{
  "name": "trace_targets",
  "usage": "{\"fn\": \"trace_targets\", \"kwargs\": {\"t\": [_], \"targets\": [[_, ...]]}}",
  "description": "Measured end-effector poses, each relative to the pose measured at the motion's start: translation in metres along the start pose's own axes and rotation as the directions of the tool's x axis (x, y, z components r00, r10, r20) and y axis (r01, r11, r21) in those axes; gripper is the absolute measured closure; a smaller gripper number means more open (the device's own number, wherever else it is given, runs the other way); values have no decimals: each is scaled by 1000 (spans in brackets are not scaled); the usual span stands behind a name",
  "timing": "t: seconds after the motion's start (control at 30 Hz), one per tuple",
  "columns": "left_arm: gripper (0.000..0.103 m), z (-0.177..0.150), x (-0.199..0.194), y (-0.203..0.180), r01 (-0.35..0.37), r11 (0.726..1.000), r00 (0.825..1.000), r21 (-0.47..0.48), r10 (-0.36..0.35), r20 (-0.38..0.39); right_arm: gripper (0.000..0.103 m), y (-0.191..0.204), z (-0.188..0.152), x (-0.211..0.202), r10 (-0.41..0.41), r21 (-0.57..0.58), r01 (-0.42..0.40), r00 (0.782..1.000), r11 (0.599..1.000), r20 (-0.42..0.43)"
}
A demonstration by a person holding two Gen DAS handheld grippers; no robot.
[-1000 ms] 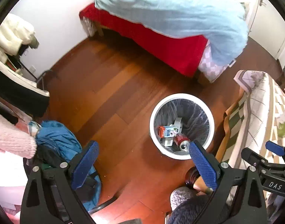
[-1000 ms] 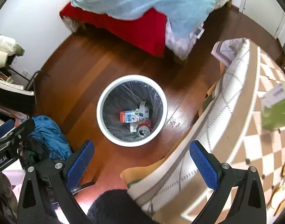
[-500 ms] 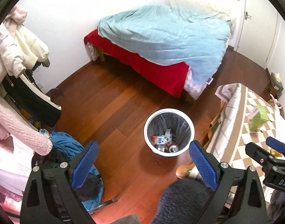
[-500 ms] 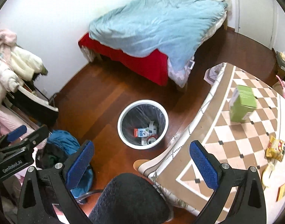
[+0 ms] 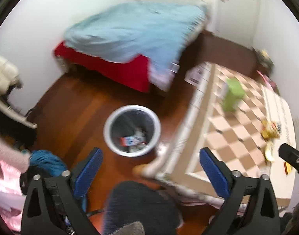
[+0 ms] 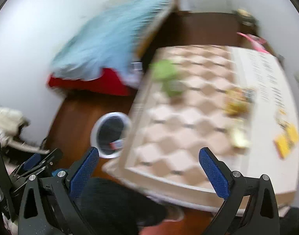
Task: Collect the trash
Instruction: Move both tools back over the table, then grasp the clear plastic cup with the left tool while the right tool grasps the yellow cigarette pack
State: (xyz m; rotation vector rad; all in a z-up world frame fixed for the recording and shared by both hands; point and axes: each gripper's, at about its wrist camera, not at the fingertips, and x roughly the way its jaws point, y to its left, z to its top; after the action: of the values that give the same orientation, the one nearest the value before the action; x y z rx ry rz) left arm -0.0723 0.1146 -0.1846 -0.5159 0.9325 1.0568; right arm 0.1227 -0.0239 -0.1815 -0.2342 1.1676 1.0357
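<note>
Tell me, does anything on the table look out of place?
Yes. Loose litter lies on the table: a yellow wrapper and a pale scrap, while the bin stands on the floor.

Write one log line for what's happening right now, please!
left gripper: open, empty | right gripper: open, empty | bin: holds trash | table: green box, wrappers

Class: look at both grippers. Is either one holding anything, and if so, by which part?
Nothing is held. The left gripper and the right gripper are both open, with only empty air between their fingers.
</note>
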Motion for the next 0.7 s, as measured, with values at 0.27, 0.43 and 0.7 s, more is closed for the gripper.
{"fn": "trace_targets", "kwargs": {"t": [0.27,0.43,0.7], "targets": [[0,-10,74,-149,179,978,963,102,-153,-222,0,-201,-17,-9,-264,345,271,962,899,-69],[1,-33,96,-218,283,949,907,141,-217,-361,6,-280,-23,-1,-301,482,310,949,820,-98],[11,-55,96,-257,385,911,859,150,-294,-420,6,-322,-15,32,-321,542,329,940,774,-113]]}}
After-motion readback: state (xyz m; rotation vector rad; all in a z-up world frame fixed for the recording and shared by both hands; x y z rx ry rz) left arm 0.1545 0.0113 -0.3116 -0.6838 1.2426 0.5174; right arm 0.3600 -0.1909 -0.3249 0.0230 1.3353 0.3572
